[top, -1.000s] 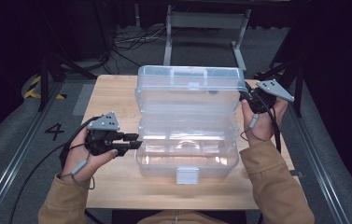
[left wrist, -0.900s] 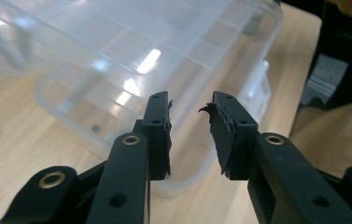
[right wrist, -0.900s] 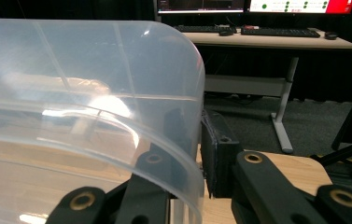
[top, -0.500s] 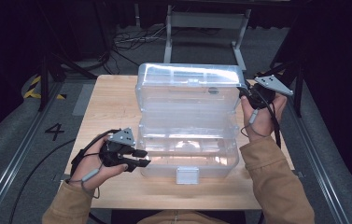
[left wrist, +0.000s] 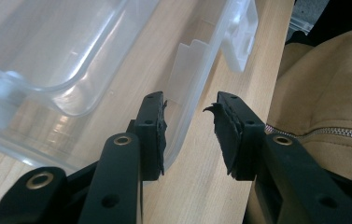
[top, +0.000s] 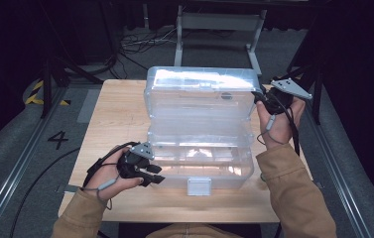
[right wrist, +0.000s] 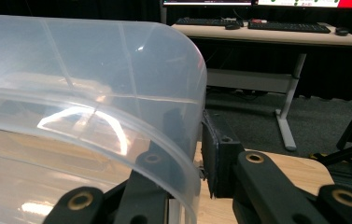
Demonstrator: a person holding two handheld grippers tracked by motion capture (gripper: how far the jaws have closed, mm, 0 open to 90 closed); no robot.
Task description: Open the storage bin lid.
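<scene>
While propped open, box lid (right wrist: 94, 107) between right tool (right wrist: 197, 158) jaws.

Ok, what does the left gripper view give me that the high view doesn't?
Left gripper view: up close, the left claw is open, with the clear box's front rim running between its jaws and a jacket zipper beside it. High view: the raised lid, with the right claw at its right end. Shared: the front latch and the wooden table.
</scene>
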